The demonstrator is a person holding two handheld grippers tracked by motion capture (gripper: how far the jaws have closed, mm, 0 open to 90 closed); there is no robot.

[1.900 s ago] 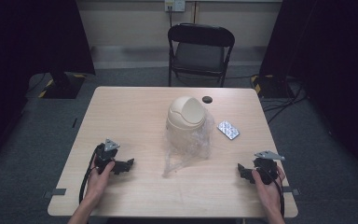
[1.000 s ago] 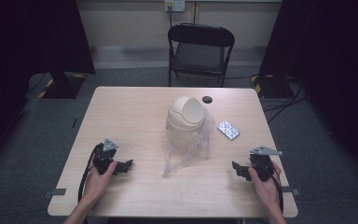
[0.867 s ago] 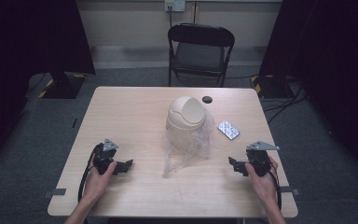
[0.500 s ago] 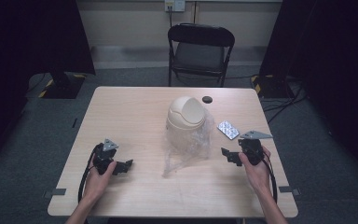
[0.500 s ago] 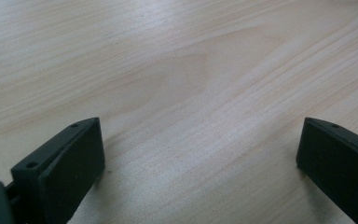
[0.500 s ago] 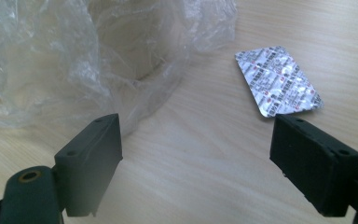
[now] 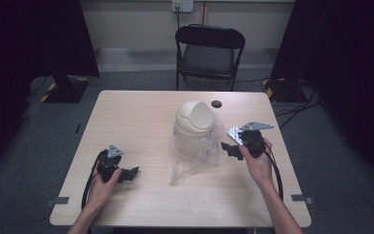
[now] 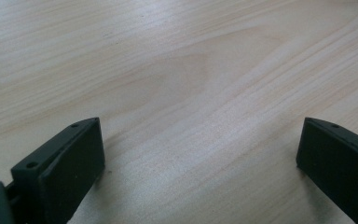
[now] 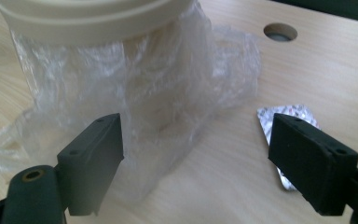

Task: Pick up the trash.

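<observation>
A small cream bin with a swing lid stands mid-table, wrapped in a loose clear plastic bag. My right gripper is just right of the bag, open, pointing at it. In the right gripper view the bag hangs below the bin's rim close ahead of the spread jaws of the right gripper. A silver blister pack lies by the right jaw. My left gripper rests open at the table's front left, and in its own view the left gripper frames bare wood.
A round cable hole sits behind the bin, also seen as the hole in the right gripper view. A black folding chair stands beyond the table's far edge. The blister pack lies under my right hand's gripper.
My right gripper has travelled forward and leftward from the table's front right to beside the bag and bin. The left gripper has stayed still.
</observation>
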